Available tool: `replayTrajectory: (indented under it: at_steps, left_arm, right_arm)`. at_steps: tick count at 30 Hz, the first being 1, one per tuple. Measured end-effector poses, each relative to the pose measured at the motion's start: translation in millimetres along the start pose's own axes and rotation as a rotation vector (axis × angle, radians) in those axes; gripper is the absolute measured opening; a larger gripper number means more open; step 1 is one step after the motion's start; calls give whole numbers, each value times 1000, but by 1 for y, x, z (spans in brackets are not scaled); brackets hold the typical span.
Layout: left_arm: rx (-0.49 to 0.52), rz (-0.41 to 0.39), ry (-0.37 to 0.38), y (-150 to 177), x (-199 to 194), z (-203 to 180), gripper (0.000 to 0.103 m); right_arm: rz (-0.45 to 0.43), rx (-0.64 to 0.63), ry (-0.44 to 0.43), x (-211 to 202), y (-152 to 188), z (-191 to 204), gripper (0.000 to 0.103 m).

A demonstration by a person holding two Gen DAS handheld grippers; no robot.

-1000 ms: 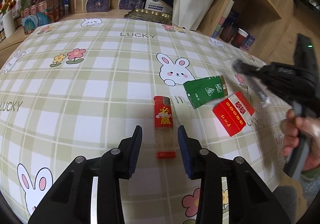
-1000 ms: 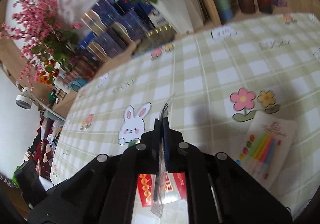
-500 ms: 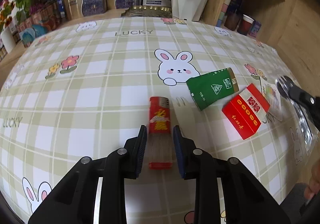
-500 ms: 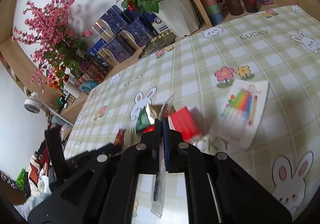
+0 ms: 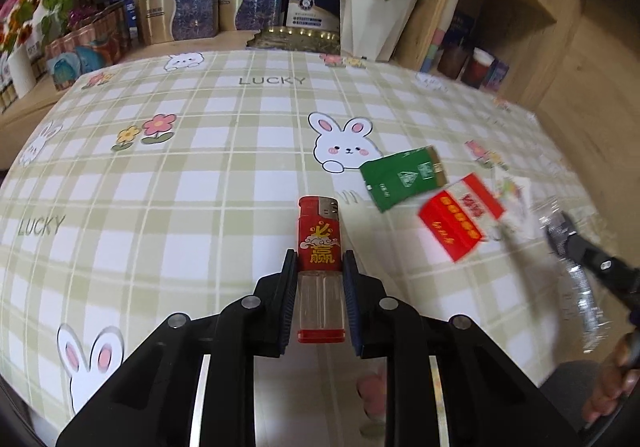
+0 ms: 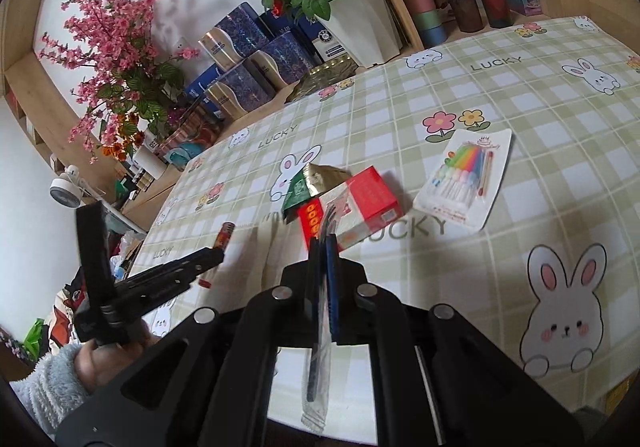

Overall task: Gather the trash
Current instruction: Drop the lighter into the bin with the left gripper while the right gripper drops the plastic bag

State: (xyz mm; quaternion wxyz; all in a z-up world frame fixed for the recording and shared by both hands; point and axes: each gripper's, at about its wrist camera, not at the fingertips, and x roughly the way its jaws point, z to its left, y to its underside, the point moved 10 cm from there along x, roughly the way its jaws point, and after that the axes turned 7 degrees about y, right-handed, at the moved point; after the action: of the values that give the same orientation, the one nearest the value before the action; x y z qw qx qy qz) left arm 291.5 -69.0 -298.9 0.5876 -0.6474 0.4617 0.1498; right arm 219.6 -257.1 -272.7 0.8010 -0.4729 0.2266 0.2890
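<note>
My left gripper (image 5: 319,267) is shut on a red and clear lighter (image 5: 320,243) that lies on the checked tablecloth (image 5: 200,175). The lighter also shows in the right wrist view (image 6: 224,235), where the left gripper (image 6: 214,255) is at its end. My right gripper (image 6: 323,243) is shut on a clear plastic wrapper (image 6: 318,379) and holds it above the table's near edge. In the left wrist view the right gripper (image 5: 560,235) is blurred at the right, with the wrapper (image 5: 584,307) hanging from it.
A green packet (image 5: 404,179) and a red cigarette box (image 5: 460,215) lie right of the lighter. A candle pack (image 6: 468,175) lies beyond them. A white flower pot (image 5: 372,23), blue boxes (image 5: 200,11) and shelves stand at the table's far side.
My left gripper has moved forward and closed its fingers onto the lighter. My right gripper, still holding the wrapper, has pulled back toward the near right edge of the table.
</note>
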Motion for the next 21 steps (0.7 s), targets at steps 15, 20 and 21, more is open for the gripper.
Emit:
replayTrajectory:
  at_steps: [15,20,21]
  left_arm:
    - [48,-3,111,72,-109,-31,22]
    - [61,13,138,107,-128,-41,22]
    - [65,16,144,113,-130,-44,22]
  right_arm:
    - [4,-28,-37,-56,52,31,7]
    - [-7,-48,-43,-74,68,42,7]
    - [-9,-51,-45,-77,71,44,7]
